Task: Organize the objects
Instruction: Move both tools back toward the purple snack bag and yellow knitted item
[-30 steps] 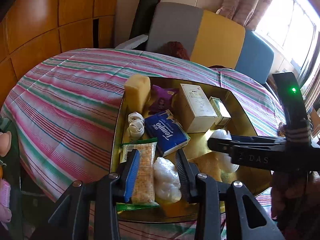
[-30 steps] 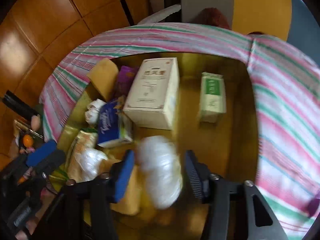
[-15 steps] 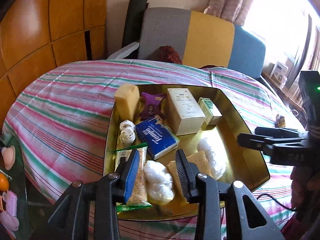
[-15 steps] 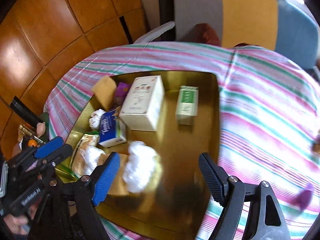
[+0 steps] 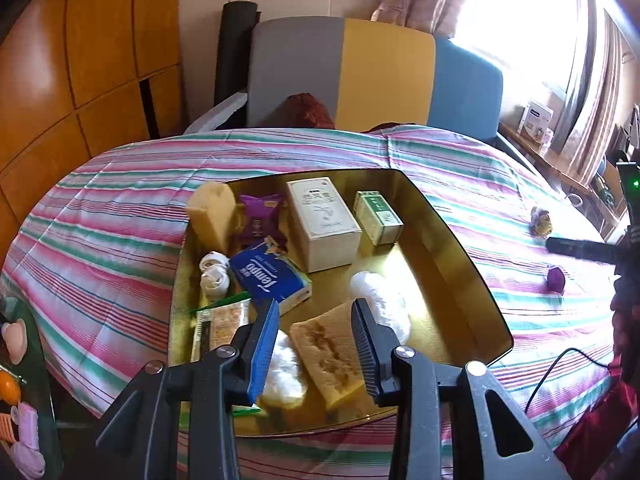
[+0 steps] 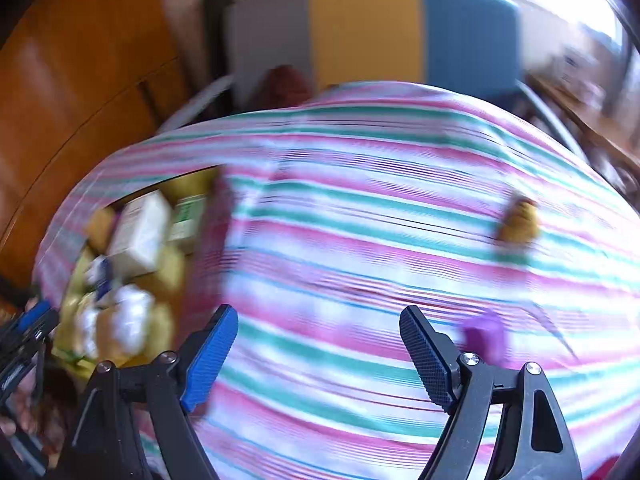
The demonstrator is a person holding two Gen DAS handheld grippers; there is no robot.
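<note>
A gold tray (image 5: 460, 256) on the striped tablecloth holds a white box (image 5: 324, 224), a green-white box (image 5: 378, 218), a blue Tempo tissue pack (image 5: 270, 278), yellow sponges (image 5: 330, 354), white wads (image 5: 382, 304) and other small items. My left gripper (image 5: 314, 344) is open and empty, hovering over the tray's near edge. My right gripper (image 6: 316, 356) is open and empty above bare cloth right of the tray (image 6: 172, 188). A small purple item (image 6: 484, 334) lies beside its right finger; a yellow item (image 6: 518, 222) lies farther off. Both show in the left wrist view (image 5: 556, 278), (image 5: 541, 222).
A grey, yellow and blue chair (image 5: 360, 72) stands behind the table. Wooden panelling (image 5: 80, 60) is on the left. A side surface with small toys (image 5: 16, 360) is at the lower left. The right wrist view is motion-blurred.
My right gripper let go of the white wad in the tray, opened wide and swung right over the cloth. My left gripper pulled back slightly, staying open.
</note>
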